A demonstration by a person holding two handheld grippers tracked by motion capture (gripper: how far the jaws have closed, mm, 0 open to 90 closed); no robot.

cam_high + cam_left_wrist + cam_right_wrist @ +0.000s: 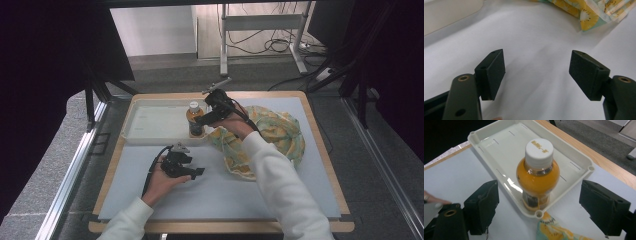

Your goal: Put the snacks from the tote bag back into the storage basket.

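A wooden-edged bench [320, 150] with a pale grey surface is seen from the high view, and on its far right part a crumpled cloth bag [272, 135] printed with yellow and green fruit slices is spread out. A shallow white tray [150, 122] is set on the far left part of the bench, just beside the bag. An orange drink bottle [537, 175] with a white cap is stood upright inside the tray, in the corner nearest the bag. The right gripper [202, 120] is held just beside the bottle at that tray corner; in the right gripper view its jaws are spread wide on either side of the bottle, clear of it, and nothing is gripped. The left gripper [192, 172] is held low over the bare bench surface, nearer the person and well apart from the tray; its jaws are seen wide open in the left gripper view, with nothing between them
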